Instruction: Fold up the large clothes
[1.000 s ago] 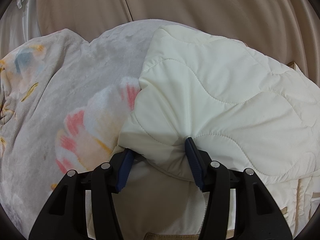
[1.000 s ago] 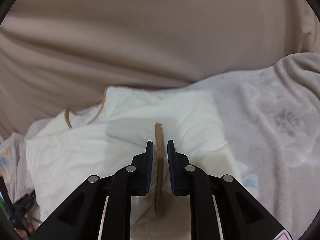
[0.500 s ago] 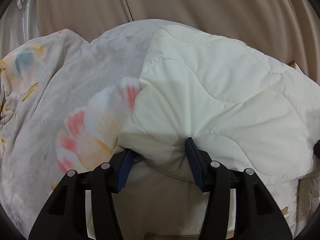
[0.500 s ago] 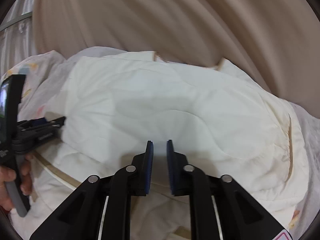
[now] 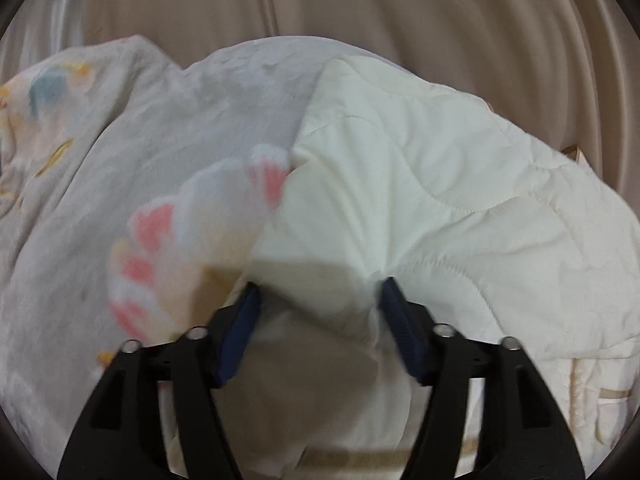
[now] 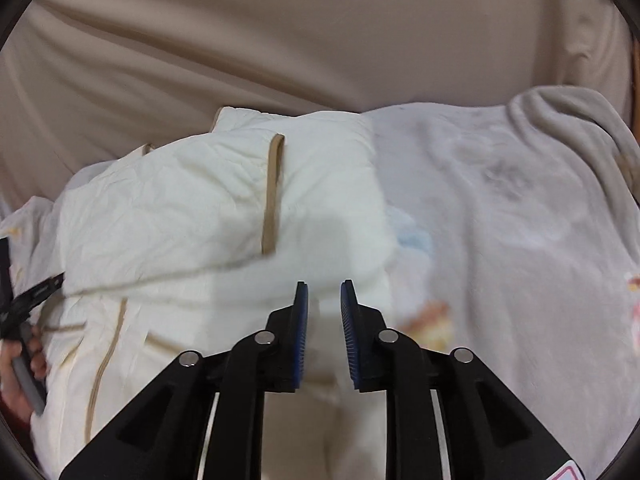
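A cream quilted garment [image 5: 440, 184] lies folded on a floral blanket [image 5: 140, 152]. My left gripper [image 5: 320, 308] sits at its near left edge, jaws opening wide. A bunched fold of the cream fabric still lies between the fingers, slack against the pads. In the right wrist view the same garment [image 6: 180, 208] shows a tan trim strip [image 6: 272, 196]. My right gripper [image 6: 323, 300] hovers over the garment's right edge, jaws opening a little, with nothing pinched between them. The left gripper's tool [image 6: 32, 300] and a hand [image 6: 20, 380] show at the left rim.
The floral blanket [image 6: 500, 220] spreads to the right of the garment and rumples at the far right. Beige upholstery [image 6: 280, 40] rises behind everything, and the same beige backing [image 5: 360, 8] fills the top of the left wrist view.
My left jaws have spread wider around the cream fold. My right gripper swung from over the garment's middle to its right edge by the tan strip, and its jaws parted slightly.
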Available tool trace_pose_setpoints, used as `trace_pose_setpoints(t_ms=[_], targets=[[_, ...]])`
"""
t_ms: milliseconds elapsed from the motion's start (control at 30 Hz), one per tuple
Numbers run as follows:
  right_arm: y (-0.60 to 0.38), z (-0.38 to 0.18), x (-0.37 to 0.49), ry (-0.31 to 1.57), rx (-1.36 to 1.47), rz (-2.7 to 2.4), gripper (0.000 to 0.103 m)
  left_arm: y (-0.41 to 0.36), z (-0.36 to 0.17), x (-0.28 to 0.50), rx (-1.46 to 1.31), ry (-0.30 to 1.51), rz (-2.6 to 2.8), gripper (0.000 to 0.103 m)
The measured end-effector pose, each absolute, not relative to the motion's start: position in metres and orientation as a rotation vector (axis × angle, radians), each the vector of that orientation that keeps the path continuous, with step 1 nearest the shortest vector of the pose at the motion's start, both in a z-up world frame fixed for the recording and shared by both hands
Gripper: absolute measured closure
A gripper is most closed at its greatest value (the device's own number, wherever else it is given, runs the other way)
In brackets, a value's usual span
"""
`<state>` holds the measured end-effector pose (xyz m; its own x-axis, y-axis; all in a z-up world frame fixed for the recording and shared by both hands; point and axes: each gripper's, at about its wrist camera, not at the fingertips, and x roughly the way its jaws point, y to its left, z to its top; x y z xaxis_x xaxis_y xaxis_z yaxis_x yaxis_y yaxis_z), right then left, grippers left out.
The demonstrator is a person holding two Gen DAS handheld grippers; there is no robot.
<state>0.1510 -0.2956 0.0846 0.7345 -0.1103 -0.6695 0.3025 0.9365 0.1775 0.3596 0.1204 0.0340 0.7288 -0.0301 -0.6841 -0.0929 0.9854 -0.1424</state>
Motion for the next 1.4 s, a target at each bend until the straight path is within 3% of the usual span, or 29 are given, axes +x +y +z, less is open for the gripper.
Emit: trace_pose_setpoints(t_ms=[33, 100, 200, 367, 567, 633, 733, 767, 800, 833, 933, 1400], targets=[[-0.299, 0.085, 0.129, 0.723, 0.294, -0.228, 0.076, 0.126, 0.038, 0.348, -0.187, 0.762, 0.012, 0.029], [-0.303, 0.082, 0.086, 0.744, 0.304, -0.227, 0.062, 0.137, 0.044, 0.321, -0.186, 0.787, -0.032, 0.022], [-0.313, 0.069, 0.033, 0.798, 0.361, -0.210, 0.054, 0.157, 0.048, 0.272, -0.162, 0.832, -0.090, 0.010], [-0.318, 0.035, -0.050, 0.856, 0.526, -0.185, 0.046, 0.202, 0.029, 0.203, -0.296, 0.945, -0.157, 0.008], [-0.309, 0.032, -0.055, 0.827, 0.587, -0.123, 0.041, 0.209, 0.015, 0.168, -0.328, 0.951, -0.172, 0.009], [-0.308, 0.032, -0.044, 0.825, 0.653, -0.057, 0.041, 0.204, 0.017, 0.166, -0.342, 0.948, -0.200, 0.013], [-0.300, 0.030, -0.028, 0.840, 0.664, -0.067, 0.042, 0.188, 0.017, 0.164, -0.306, 0.960, -0.213, 0.041], [-0.296, 0.030, -0.024, 0.839, 0.646, -0.081, 0.052, 0.183, 0.019, 0.162, -0.270, 0.957, -0.199, 0.044], [-0.292, 0.030, -0.021, 0.838, 0.629, -0.092, 0.077, 0.179, 0.021, 0.159, -0.247, 0.950, -0.193, 0.059], [-0.287, 0.031, -0.018, 0.841, 0.615, -0.090, 0.089, 0.175, 0.025, 0.155, -0.216, 0.942, -0.184, 0.075], [-0.281, 0.045, -0.026, 0.768, 0.592, -0.099, 0.097, 0.175, 0.042, 0.138, -0.169, 0.886, -0.162, 0.092], [-0.257, 0.131, -0.213, 0.360, 0.584, 0.028, 0.099, 0.229, 0.129, -0.034, -0.232, 0.634, -0.271, 0.093]])
